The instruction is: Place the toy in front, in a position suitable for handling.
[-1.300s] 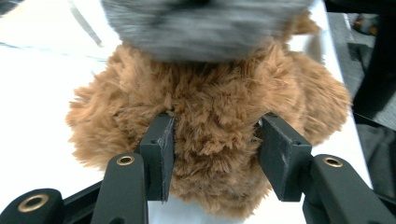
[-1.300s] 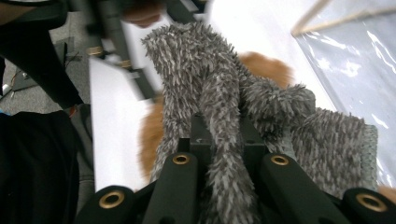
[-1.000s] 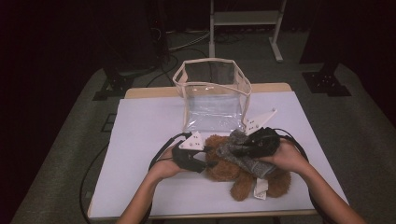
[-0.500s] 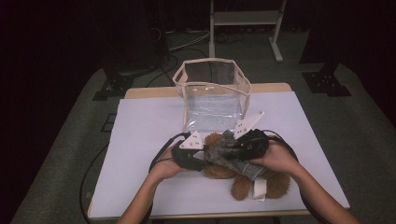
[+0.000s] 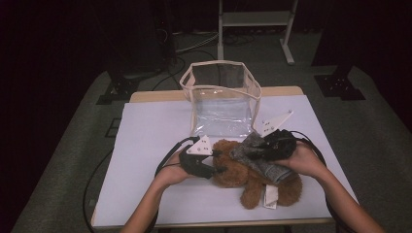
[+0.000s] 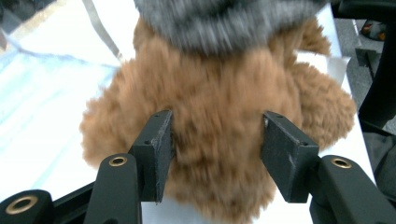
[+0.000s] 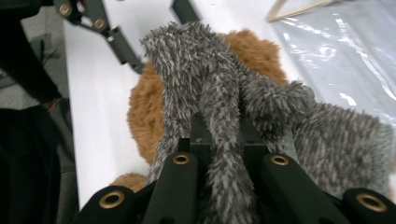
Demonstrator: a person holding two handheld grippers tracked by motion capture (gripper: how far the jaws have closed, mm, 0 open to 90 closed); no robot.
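The brown teddy bear [image 5: 252, 177] lies near the table's [image 5: 145, 145] front edge, below the clear bag [image 5: 223, 102]. The left gripper [image 6: 217, 154] straddles its body, jaws spread; the right gripper [image 7: 219, 140] pinches the grey scarf [image 7: 205, 84]. Bare tabletop lies leftward
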